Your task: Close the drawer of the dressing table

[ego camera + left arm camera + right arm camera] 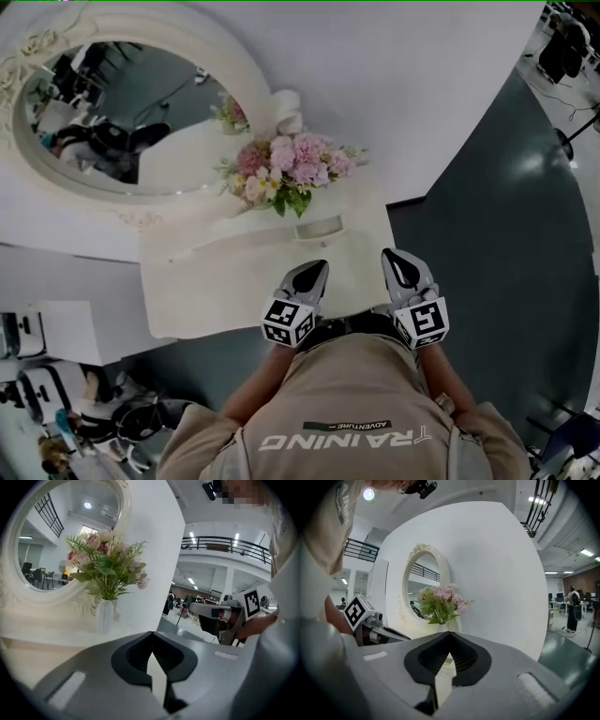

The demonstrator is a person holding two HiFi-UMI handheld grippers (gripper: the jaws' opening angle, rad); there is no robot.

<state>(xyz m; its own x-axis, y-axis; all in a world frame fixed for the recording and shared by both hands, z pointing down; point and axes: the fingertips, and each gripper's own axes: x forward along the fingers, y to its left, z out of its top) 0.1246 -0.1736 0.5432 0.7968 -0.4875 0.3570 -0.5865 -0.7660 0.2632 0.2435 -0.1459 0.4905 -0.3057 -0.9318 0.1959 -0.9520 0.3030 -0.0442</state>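
1. The left gripper [312, 272] and the right gripper [397, 264] both have their jaws together on nothing, and hover over the near edge of the dressing table [202, 291].
2. What looks like the drawer [319, 228] sits beyond them, just under the flowers [291, 169]. It juts out nearward, with its long axis running left-right.
3. An off-centre push could skew and jam it, and overshooting could knock the flowers.

Bright, even light from a ceiling lamp [369, 494]; fisheye-warped edges, dark corners.
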